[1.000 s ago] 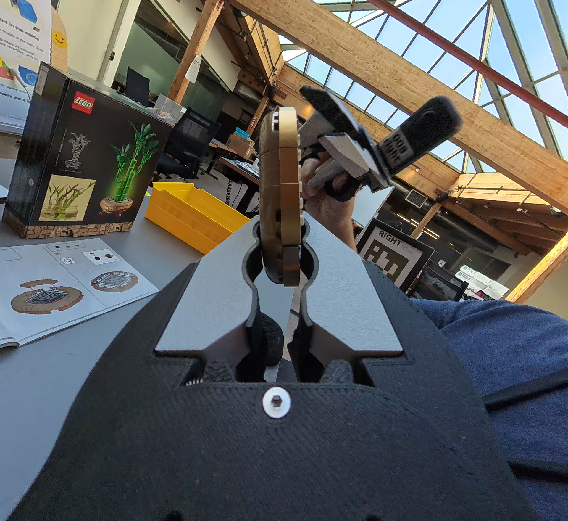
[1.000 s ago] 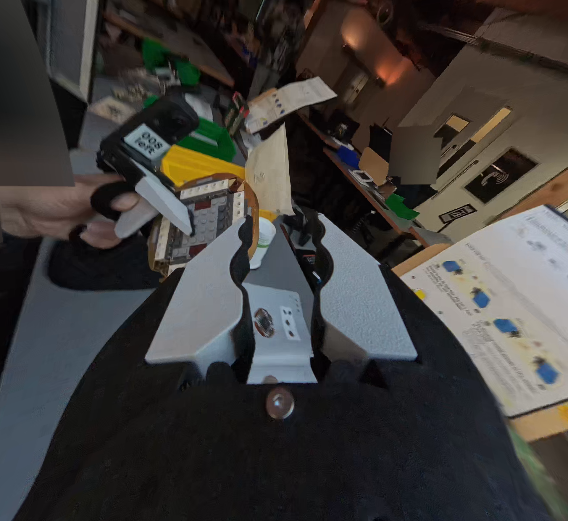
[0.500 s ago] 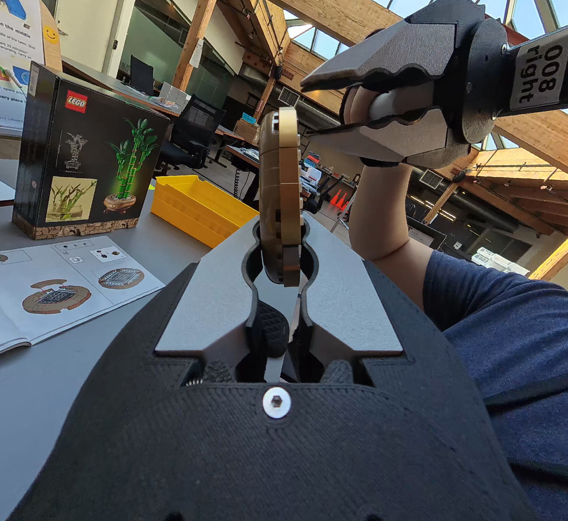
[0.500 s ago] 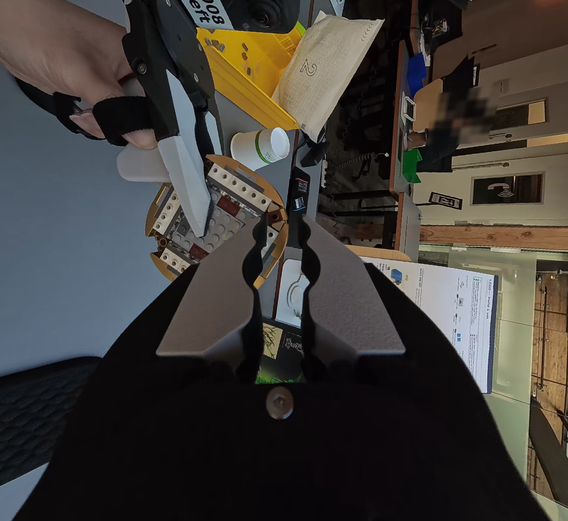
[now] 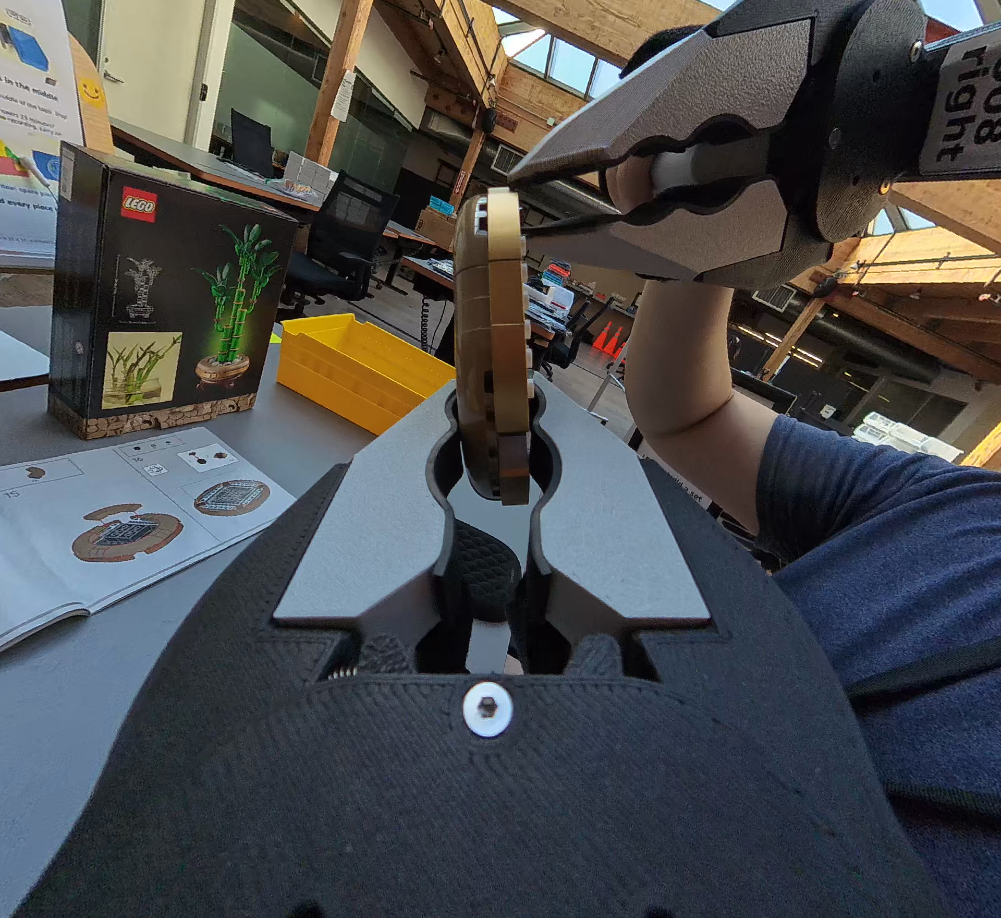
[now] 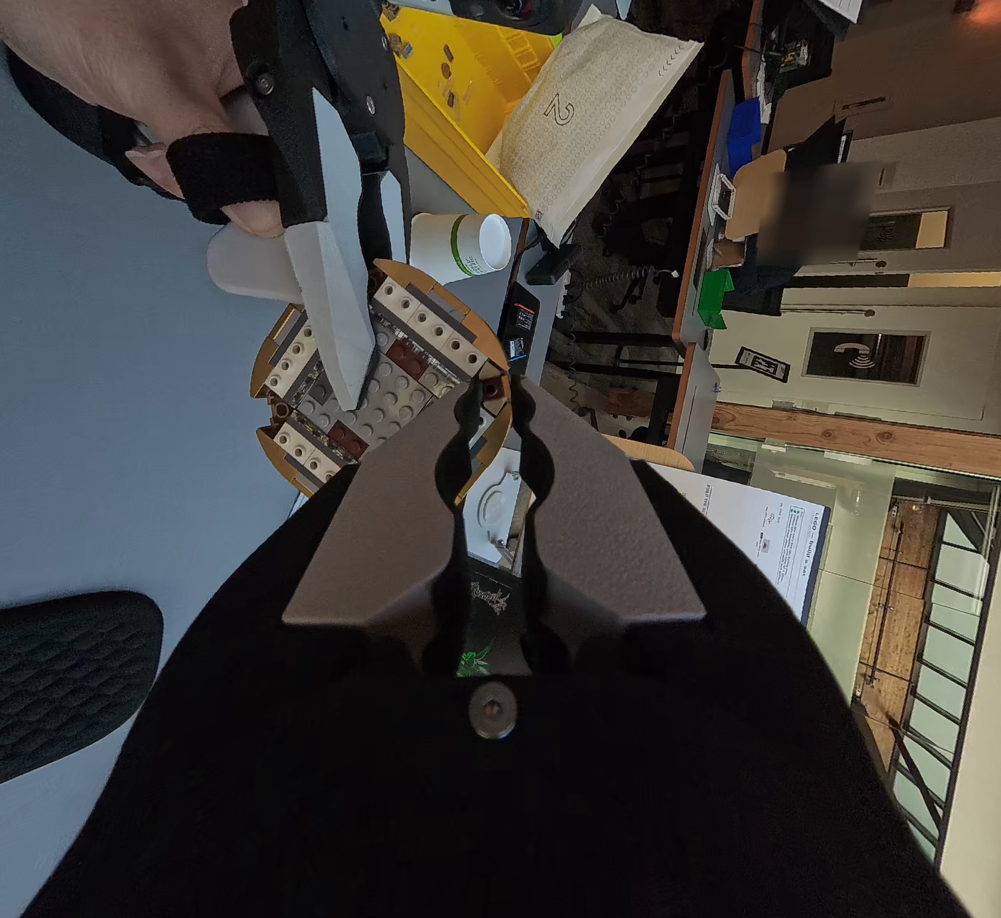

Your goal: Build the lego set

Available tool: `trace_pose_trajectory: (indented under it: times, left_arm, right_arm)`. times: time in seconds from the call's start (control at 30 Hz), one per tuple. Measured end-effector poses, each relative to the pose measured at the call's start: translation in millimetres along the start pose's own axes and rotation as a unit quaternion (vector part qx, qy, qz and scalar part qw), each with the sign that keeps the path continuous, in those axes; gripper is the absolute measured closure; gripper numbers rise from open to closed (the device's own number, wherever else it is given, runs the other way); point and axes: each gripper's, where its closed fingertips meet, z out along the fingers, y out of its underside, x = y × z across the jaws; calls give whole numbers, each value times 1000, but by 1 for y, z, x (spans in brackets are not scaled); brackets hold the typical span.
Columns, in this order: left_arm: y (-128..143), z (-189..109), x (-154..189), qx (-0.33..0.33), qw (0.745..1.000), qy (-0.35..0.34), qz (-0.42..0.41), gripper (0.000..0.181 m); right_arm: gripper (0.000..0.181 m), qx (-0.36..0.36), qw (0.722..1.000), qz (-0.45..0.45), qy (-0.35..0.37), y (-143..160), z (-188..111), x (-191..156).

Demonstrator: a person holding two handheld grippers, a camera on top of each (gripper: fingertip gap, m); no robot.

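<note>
Lego box [image 5: 162, 296] and open instruction booklet [image 5: 124, 507] on tabletop [image 5: 81, 702] left of round tan base [image 5: 495, 344]; left tongs [image 5: 490, 437] clamp the base on edge, upright; right tongs [image 5: 520, 209] narrow, tips at its top rim, nipping small brown piece [image 6: 492, 389]

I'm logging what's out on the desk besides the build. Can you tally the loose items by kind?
Lego box: 1
Instruction booklet: 1
Yellow tray: 1
Paper bag: 1
Paper cup: 1
Total: 5
</note>
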Motion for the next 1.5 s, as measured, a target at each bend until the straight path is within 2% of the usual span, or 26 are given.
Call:
trace_pose_trajectory:
  times: [0.2,0.53,0.67,0.83,0.93,1.3,1.5]
  left_arm:
    - [-1,-2,5,-1,1000,0,26,163]
    - [-1,-2,9,-1,1000,10,20,164]
    - [0,0,12,-8,1000,28,-5,164]
    - [1,2,12,-18,1000,19,5,163]
    - [-3,1,14,-10,1000,17,12,164]
    - [-9,1,20,-7,1000,15,21,163]
    - [-11,0,19,-3,1000,14,23,163]
  right_arm:
    - [173,12,1000,4,-4,-6,-5,0]
    - [173,19,999,24,10,-8,-7,-1]
    - [172,0,1000,-20,-1,-5,-9,-2]
    - [172,-31,998,-34,-33,-2,-11,-5]
    - [173,-39,998,-36,-23,-6,-12,-1]
    - [174,-5,1000,12,21,-11,-15,8]
    - [175,19,997,67,41,-12,-14,11]
